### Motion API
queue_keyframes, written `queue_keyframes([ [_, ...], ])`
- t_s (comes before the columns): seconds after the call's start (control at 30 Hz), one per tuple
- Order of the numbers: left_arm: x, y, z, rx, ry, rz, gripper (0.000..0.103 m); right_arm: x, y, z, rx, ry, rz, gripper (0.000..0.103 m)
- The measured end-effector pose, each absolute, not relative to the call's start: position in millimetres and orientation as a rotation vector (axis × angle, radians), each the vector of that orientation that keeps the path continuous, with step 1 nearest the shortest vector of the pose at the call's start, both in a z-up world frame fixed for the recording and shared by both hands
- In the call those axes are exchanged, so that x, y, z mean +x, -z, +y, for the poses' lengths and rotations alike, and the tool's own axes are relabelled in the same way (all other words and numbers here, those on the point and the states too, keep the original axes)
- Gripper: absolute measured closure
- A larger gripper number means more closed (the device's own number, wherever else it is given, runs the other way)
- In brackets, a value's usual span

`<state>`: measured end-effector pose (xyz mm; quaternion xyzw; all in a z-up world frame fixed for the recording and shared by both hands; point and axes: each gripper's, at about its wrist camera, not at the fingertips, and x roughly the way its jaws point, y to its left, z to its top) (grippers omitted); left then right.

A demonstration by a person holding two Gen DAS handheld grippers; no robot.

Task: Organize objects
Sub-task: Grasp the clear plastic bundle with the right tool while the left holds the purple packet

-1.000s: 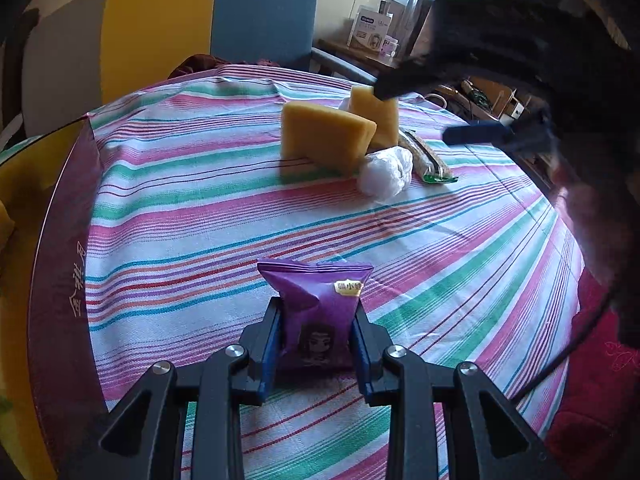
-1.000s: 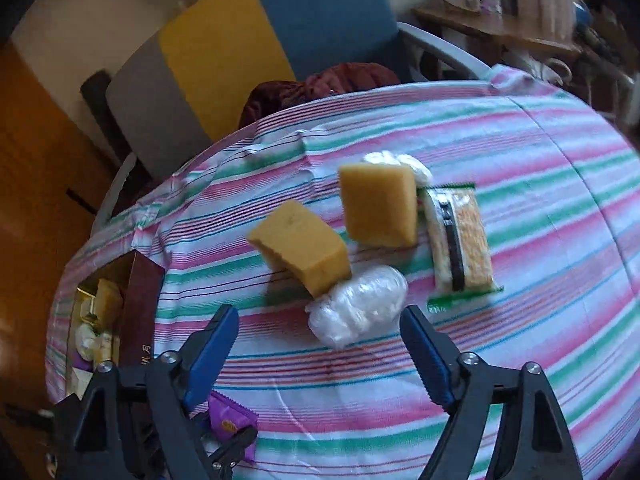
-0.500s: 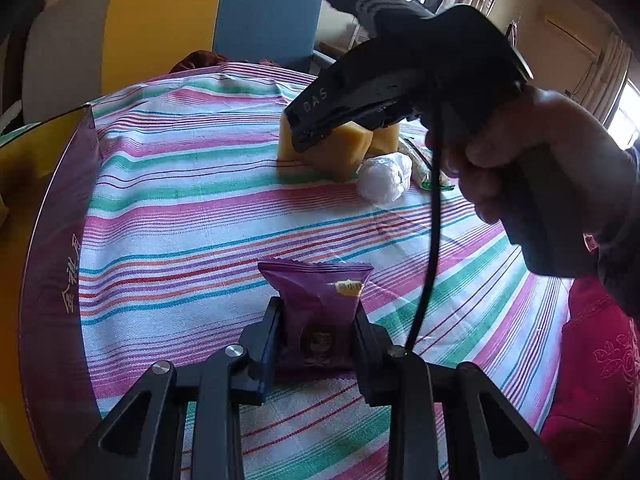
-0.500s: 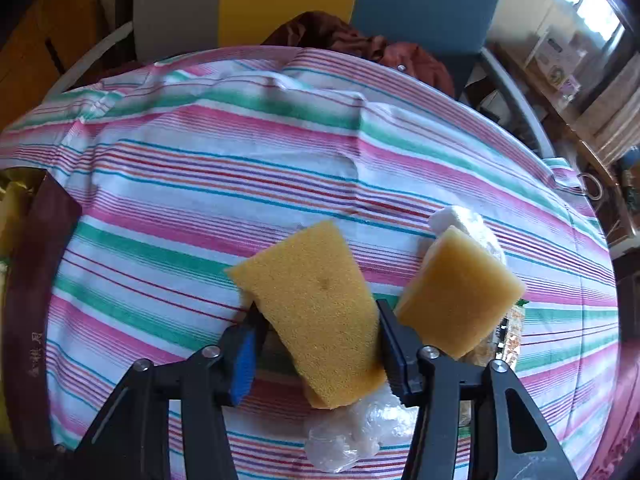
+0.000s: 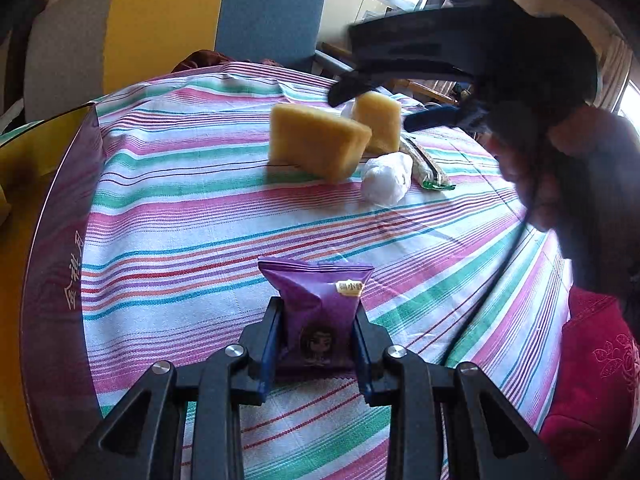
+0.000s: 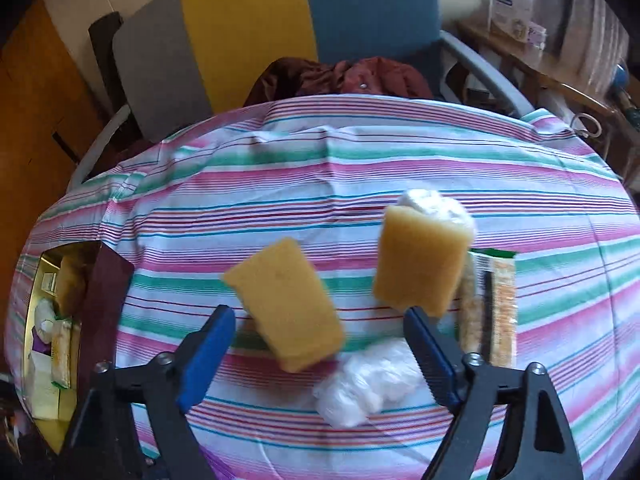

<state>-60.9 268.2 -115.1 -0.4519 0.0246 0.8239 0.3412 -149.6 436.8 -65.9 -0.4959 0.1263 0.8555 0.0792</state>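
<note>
The left tool (image 5: 318, 344) is pinching a purple packet (image 5: 318, 312) between its pads, holding it upright just above the striped cloth (image 5: 180, 216) of the worktop. Only this view is showing the packet, and also the person's hand (image 5: 568, 168) gripping the right tool from outside, up to the right. The right view is showing its own tool (image 6: 320, 344) spread wide, its jaws having just been opening, with nothing pressed between the pads; the near sponge (image 6: 286, 304) is lying ahead between the blue fingers (image 6: 208, 352), free of both. A second sponge (image 6: 420, 260) is sitting ahead to the right, a white wad (image 6: 372, 388) is lying close by the right pad, and a long snack pack (image 6: 490, 304) is lying beyond that. Only the right view is looking into the open box (image 6: 52, 320) far to the left, already holding several things. Behind the worktop a grey, yellow and blue chair (image 6: 260, 28) is standing with dark red cloth (image 6: 340, 78) on its seat.
</note>
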Motion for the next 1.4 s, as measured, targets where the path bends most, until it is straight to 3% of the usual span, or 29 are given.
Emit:
queue_keyframes([
  [0.23,-59.5,115.0,267.4,-1.183,-2.146,0.061,0.072,-131.9,93.9,446.7,-1.564,-2.480,0.387,0.012],
  [0.33,-57.6,114.4,266.4,-1.186,-2.146,0.065,0.072,-127.2,99.3,441.8,-1.571,-2.520,0.406,0.054],
  [0.37,-57.6,114.4,266.3,-1.187,-2.147,0.066,0.072,-125.3,96.4,437.4,-1.573,-2.530,0.398,0.062],
  [0.53,-56.5,113.8,264.1,-1.200,-2.146,0.062,0.072,-106.4,94.6,424.7,-1.631,-2.554,0.360,0.076],
  [0.77,-50.1,109.3,259.0,-1.225,-2.141,0.065,0.072,-76.4,95.6,403.3,-1.634,-2.555,0.285,0.078],
  [1.4,-9.7,40.4,194.6,-1.101,-2.218,-0.009,0.073,-73.3,101.9,409.7,-1.564,-2.570,0.385,0.077],
])
